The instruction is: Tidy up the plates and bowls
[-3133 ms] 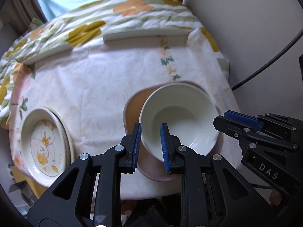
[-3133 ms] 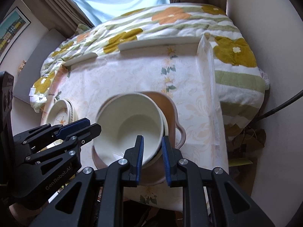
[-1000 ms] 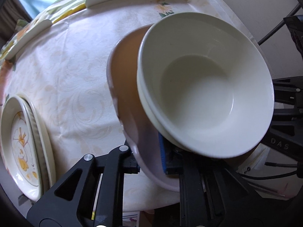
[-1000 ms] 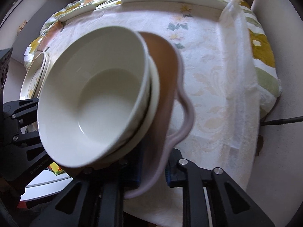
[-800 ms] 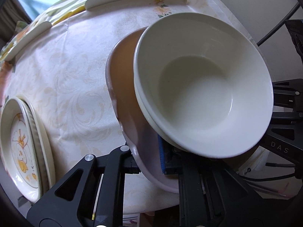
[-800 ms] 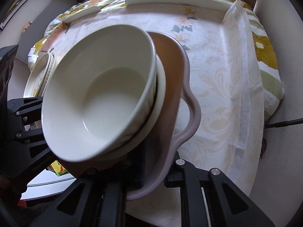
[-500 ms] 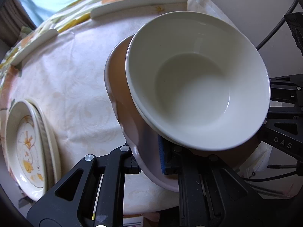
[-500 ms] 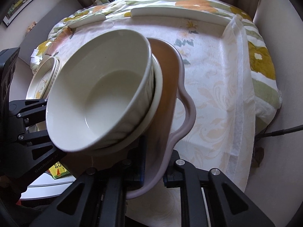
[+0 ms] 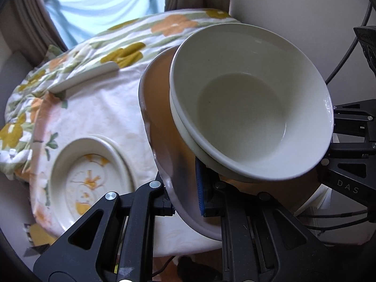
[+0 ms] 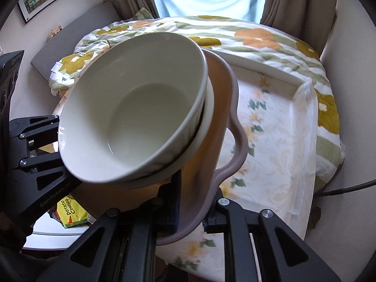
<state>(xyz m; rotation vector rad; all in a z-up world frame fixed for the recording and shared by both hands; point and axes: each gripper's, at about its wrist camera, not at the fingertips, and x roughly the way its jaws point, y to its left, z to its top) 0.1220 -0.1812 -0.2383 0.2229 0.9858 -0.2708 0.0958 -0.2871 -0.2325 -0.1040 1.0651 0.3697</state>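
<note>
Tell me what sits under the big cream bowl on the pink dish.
Under the cream bowl sits a second cream dish; only its rim shows. Both rest on the pink dish, gripped by both grippers. The bowl hides the dish's centre.

A table point(image 9: 98, 108) under a pale floral cloth point(image 9: 110, 98) carries an oval cream plate with orange motifs point(image 9: 89, 181) (stacked on another, it seems), low and left of the left gripper point(image 9: 185, 197).
</note>
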